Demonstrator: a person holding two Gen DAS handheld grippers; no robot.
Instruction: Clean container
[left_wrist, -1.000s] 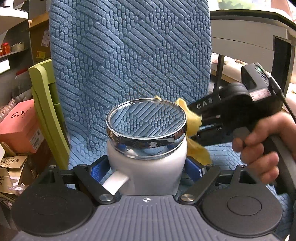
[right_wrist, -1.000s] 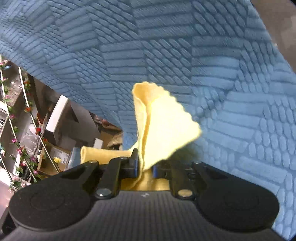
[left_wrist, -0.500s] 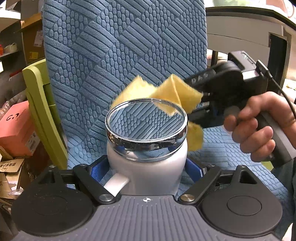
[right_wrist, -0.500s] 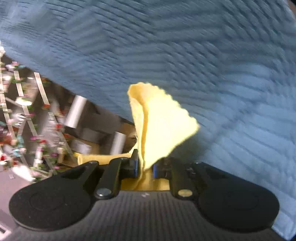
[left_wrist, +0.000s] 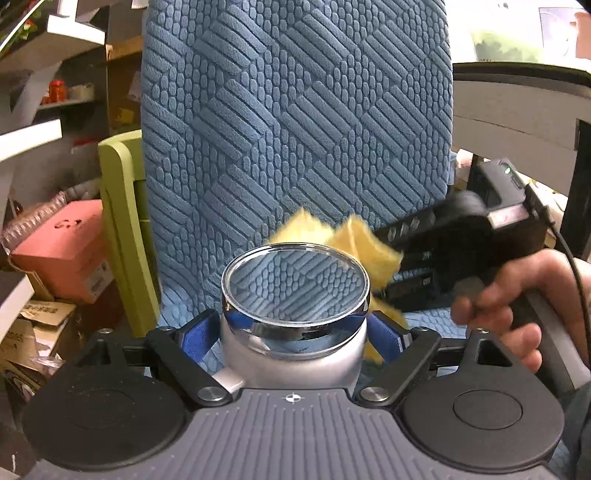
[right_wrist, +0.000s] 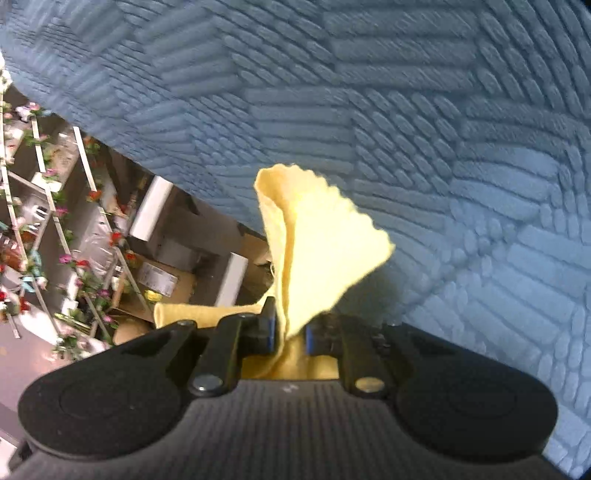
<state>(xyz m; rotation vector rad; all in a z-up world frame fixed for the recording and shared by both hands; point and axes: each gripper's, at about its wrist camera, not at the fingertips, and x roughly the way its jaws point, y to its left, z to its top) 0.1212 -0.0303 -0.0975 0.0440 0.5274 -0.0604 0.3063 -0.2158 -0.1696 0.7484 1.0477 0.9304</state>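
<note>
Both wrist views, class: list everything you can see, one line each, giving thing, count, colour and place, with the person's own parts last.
container: one, white with chrome rim and clear lid, in the left claw.
cloth: one, yellow, in the right claw, behind the container's rim.
chair cover: one, blue textured, behind everything.
chair frame: one, lime green, left of the cover.
box: one, pink, far left.
left claw: one, black with blue pads, shut on the container.
right claw: one, black, shut on the cloth.
right hand: one, on the right claw's handle.
</note>
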